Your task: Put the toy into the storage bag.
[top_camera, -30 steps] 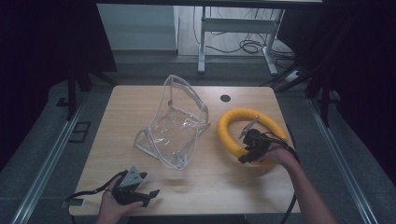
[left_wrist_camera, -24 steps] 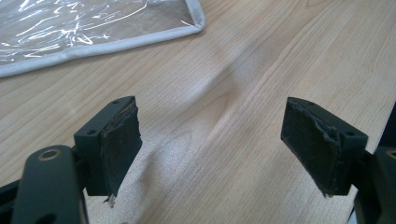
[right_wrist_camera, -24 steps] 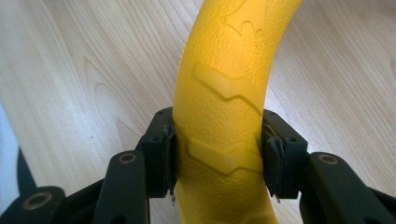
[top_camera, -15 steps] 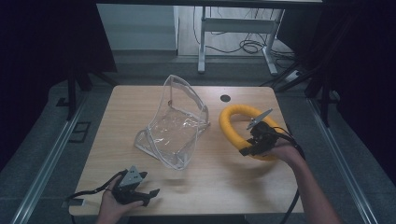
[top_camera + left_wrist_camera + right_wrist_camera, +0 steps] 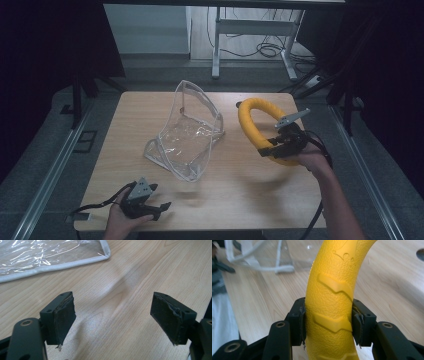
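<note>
The right hand-held gripper point(image 5: 266, 148) is clamped on the yellow ring point(image 5: 260, 127), its two black pads point(image 5: 301, 322) pressing the tube from either side across its thickness. That grip takes the ring by its near arc, so the rest of the loop rises ahead of the jaws and tilts up off the desk point(image 5: 235, 190), a hold that seems meant for carrying the ring rather than sliding it. Ahead of this gripper and to its left stands the clear plastic bag point(image 5: 187, 132), one side propped upright and its white-edged mouth open, which looks ready to take the ring. Beyond the ring, a small dark hole point(image 5: 240, 105) shows in the desktop.

The left hand-held gripper point(image 5: 165, 205) rests low at the near edge of the desk with its jaws standing wide apart and nothing between them. Just ahead of it lies bare wood, and farther on the bag's flat white-trimmed corner point(image 5: 106, 255). Parked there, it appears to be waiting to steady the bag when needed.
</note>
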`<state>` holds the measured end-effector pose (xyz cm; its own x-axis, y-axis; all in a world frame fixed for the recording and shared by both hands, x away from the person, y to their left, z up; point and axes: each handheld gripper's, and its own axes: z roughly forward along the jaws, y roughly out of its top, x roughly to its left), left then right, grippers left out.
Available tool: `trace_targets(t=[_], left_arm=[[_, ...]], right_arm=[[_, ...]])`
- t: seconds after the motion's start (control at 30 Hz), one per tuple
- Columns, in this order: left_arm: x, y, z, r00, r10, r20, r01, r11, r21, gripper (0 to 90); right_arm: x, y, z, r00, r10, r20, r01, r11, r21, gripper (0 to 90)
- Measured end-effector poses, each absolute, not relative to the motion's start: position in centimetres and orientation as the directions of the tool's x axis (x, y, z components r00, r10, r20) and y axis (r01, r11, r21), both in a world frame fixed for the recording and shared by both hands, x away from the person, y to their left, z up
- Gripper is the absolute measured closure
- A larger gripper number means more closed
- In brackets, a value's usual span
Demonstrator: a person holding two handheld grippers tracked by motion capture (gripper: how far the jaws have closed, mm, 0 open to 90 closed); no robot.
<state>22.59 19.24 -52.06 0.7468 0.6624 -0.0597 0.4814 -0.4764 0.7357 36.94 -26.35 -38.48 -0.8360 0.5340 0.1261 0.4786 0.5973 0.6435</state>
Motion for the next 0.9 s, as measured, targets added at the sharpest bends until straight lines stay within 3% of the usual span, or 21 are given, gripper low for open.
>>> trace_targets(t=[0.9], left_arm=[[22.7,19.2,-52.1,0.748,0.660,-0.063,0.484,-0.480,0.732,19.8]], right_arm=[[36.7,-26.0,-36.5,-0.842,0.492,0.223,0.421,0.339,0.841,52.6]])
